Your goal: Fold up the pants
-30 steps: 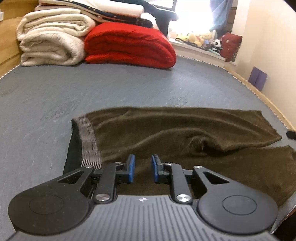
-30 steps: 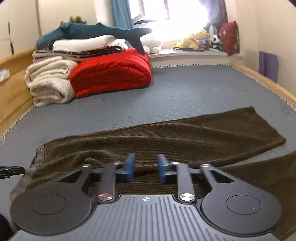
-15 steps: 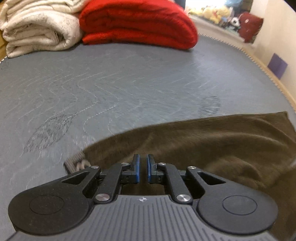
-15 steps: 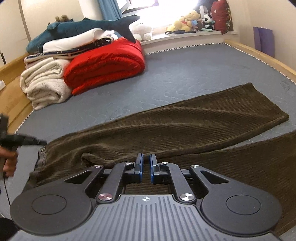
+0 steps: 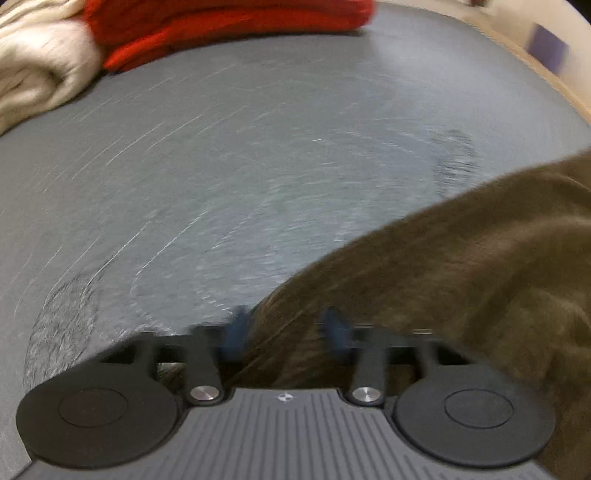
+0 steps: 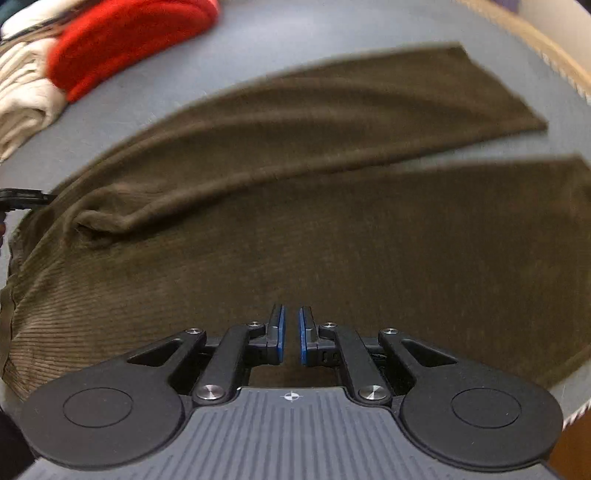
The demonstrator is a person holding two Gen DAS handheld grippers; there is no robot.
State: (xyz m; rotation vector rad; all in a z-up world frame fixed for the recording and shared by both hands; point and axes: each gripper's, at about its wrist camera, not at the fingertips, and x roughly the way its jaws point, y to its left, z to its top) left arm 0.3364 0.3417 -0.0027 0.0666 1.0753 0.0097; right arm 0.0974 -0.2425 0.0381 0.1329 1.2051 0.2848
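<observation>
Corduroy fills most of what my right gripper (image 6: 290,328) sees: the brown pants (image 6: 332,229) lie flat on the grey mattress (image 6: 314,33), both legs running off to the right with a narrow wedge of mattress between their ends. My right jaws are drawn nearly together above the nearer leg, only a thin slit between the blue pads (image 6: 281,328), and no cloth is caught in it. My left gripper (image 5: 286,328) looks blurred; its jaws have just been opening, and a bunched edge of the pants sits between its fingers, though I cannot tell whether the pads press on it. From there the cloth rises to the right. At the far edge sit a red quilt (image 5: 229,26) and a cream blanket (image 5: 33,70).
</observation>
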